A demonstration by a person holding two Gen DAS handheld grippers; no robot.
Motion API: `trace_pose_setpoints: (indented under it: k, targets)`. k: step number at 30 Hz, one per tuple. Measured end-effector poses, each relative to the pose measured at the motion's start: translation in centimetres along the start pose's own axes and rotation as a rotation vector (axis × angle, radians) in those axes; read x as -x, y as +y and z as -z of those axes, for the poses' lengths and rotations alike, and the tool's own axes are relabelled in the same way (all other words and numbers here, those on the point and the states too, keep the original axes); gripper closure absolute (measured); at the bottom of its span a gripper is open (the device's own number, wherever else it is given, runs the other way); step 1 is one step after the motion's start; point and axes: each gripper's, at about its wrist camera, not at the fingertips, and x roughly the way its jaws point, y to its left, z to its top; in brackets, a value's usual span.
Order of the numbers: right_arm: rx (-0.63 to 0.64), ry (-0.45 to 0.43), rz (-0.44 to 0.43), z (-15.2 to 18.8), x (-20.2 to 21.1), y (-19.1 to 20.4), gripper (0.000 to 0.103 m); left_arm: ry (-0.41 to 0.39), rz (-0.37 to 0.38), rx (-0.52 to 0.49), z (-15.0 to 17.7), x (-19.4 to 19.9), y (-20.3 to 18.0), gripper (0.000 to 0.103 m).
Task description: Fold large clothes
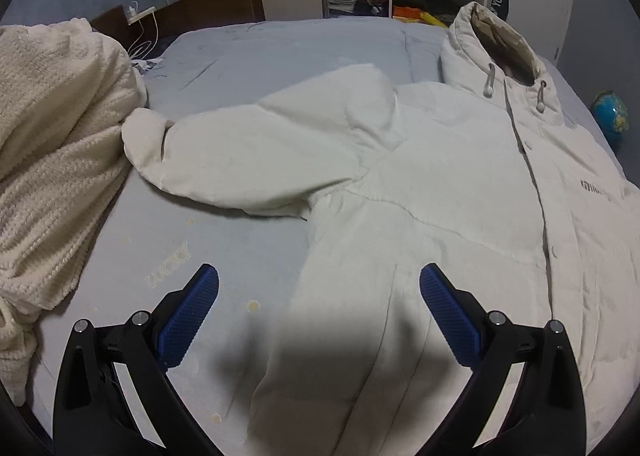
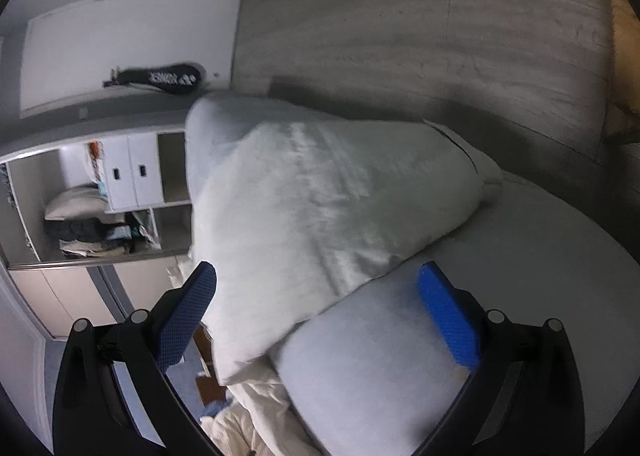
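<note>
White hooded jacket [image 1: 440,184]: spread front-up on the pale blue bed [image 1: 224,240], one sleeve [image 1: 256,152] extended toward the cream fleece blanket [image 1: 52,144]. Left gripper [image 1: 319,296]: jaws released, empty, above the jacket's hem. Right gripper [image 2: 318,296]: jaws released, empty, over a jacket sleeve.

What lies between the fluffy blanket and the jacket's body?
In the left wrist view, the jacket's sleeve stretches out toward the blanket; below it lies only bare blue sheet.
</note>
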Motion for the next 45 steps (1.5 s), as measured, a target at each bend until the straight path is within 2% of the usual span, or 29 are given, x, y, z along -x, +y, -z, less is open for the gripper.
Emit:
trace_pose_setpoints:
  k: [4, 7, 9, 12, 15, 17, 21, 24, 28, 33, 36, 40, 42, 45]
  targets:
    - [-0.110, 0.065, -0.044, -1.1, -1.9, -2.6, 0.006, 0.006, 0.026, -0.021, -0.1, 0.5, -2.1, 0.006]
    - [-0.222, 0.064, -0.090, -1.8, -3.1, -4.7, 0.006, 0.014, 0.077, -0.051, -0.2, 0.9, -5.5, 0.006]
    - [-0.288, 0.052, -0.136, -2.3, -3.9, -5.7, 0.012, 0.010, 0.110, -0.073, -0.5, 1.3, -8.1, 0.006]
    - [-0.376, 0.003, -0.188, -3.1, -3.8, -6.9, 0.025, 0.004, 0.178, -0.111, -1.3, 2.0, -13.3, 0.006]
    - [-0.419, -0.004, -0.181, -4.0, -4.2, -7.4, 0.043, -0.002, 0.242, -0.164, -2.3, 2.3, -20.2, 0.006]
    - [-0.424, -0.007, -0.178, -4.3, -4.2, -7.5, 0.065, 0.000, 0.262, -0.193, -2.7, 2.2, -24.2, 0.006]
    - [-0.441, -0.030, -0.184, -4.8, -3.9, -8.1, 0.075, -0.019, 0.311, -0.263, -3.2, 2.2, -33.5, 0.006]
    - [-0.447, -0.048, -0.200, -4.7, -3.8, -8.5, 0.082, -0.023, 0.335, -0.315, -3.1, 2.2, -38.8, 0.006]
    - [-0.427, -0.084, -0.207, -4.4, -3.0, -8.2, 0.089, -0.014, 0.314, -0.407, -2.1, 1.9, -45.4, 0.006]
    - [-0.374, -0.128, -0.208, -4.3, -1.1, -6.8, 0.091, -0.003, 0.245, -0.493, -0.6, 1.0, -49.2, 0.006]
    - [-0.344, -0.142, -0.223, -4.3, 0.0, -5.7, 0.091, 0.007, 0.178, -0.532, 0.2, 0.3, -50.3, 0.006]
    - [-0.236, -0.170, -0.211, -4.4, 2.2, -2.5, 0.091, 0.004, 0.139, -0.566, 0.8, -0.1, -50.8, 0.006]
    - [-0.179, -0.195, -0.197, -4.3, 3.4, -0.6, 0.092, 0.002, 0.133, -0.584, 1.0, -0.2, -50.7, 0.006]
    - [-0.065, -0.242, -0.186, -3.8, 5.3, 3.6, 0.093, 0.026, 0.177, -0.565, 0.7, 0.0, -50.0, 0.006]
